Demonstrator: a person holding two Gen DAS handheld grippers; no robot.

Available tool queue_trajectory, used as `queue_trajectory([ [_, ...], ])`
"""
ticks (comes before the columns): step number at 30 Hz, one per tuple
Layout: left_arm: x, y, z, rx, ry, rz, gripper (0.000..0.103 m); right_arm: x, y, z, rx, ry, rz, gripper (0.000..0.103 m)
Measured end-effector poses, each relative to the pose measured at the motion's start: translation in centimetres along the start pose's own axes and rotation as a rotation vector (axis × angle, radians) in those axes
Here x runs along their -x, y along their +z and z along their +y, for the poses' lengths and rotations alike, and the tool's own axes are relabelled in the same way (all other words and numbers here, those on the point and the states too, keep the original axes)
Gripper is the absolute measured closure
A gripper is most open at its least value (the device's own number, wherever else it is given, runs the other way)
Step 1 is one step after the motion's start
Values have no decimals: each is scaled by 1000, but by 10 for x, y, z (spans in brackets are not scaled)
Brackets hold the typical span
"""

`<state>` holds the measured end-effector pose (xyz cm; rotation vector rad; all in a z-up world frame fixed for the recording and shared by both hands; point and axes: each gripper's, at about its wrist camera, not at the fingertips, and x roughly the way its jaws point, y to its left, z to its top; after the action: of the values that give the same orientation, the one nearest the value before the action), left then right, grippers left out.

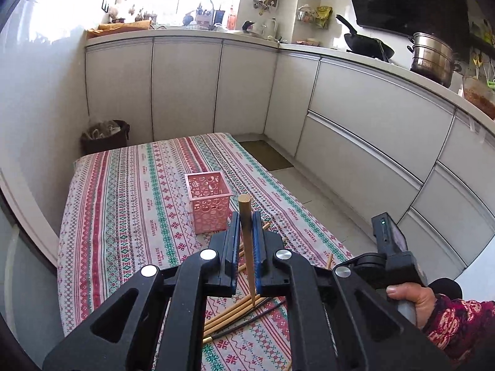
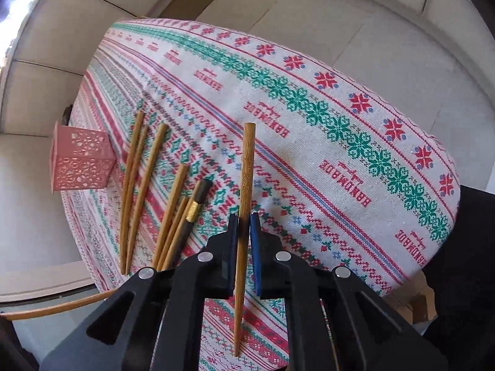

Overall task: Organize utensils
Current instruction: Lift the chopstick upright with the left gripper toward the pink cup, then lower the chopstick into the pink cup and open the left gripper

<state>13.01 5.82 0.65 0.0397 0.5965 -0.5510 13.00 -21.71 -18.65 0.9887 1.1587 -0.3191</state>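
Each gripper's jaws, left gripper [image 1: 246, 216] and right gripper [image 2: 244, 221], pinch one slim tapered bamboo chopstick [image 1: 246, 238] [image 2: 246, 185] above the woven patterned cloth of the bench [image 2: 340, 130], the next move likely a drop into the pink perforated plastic square basket [image 1: 208, 201].

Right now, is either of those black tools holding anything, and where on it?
Each holds one wooden chopstick. The left tool pinches its chopstick near the thick end; the right tool pinches its chopstick around mid-length.
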Motion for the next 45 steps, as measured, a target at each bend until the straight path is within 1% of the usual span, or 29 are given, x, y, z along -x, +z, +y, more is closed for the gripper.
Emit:
queue_trajectory([
  [2,1,0,-1,9,8,1,96,19,-4,12,84,30,-56,95],
  [5,4,4,-3,33,-9,3,97,50,-16,30,221,75,-139,95],
  [7,10,8,-7,43,-24,-5,97,74,-26,33,293,98,-180,95],
  [10,19,11,-11,61,-35,-20,97,104,-34,39,363,136,-231,95],
  [13,24,11,-14,86,-44,-10,97,132,-34,44,416,175,-282,95],
  [17,30,13,-22,81,-10,0,97,165,-38,48,471,228,-365,95],
  [23,40,22,-39,54,50,-15,97,210,-43,64,580,265,-493,95],
  [26,44,37,-44,30,96,-37,97,231,-39,82,631,289,-549,95],
  [28,48,54,-45,21,124,-71,97,240,-33,95,651,305,-580,95],
  [32,48,92,-39,25,167,-150,97,252,-16,122,672,341,-608,95],
  [35,40,115,-34,32,202,-203,97,251,0,142,676,365,-618,95],
  [39,16,136,-22,60,214,-235,97,235,19,172,695,378,-619,95],
  [45,-31,147,1,83,232,-223,97,184,44,209,724,365,-585,95],
])
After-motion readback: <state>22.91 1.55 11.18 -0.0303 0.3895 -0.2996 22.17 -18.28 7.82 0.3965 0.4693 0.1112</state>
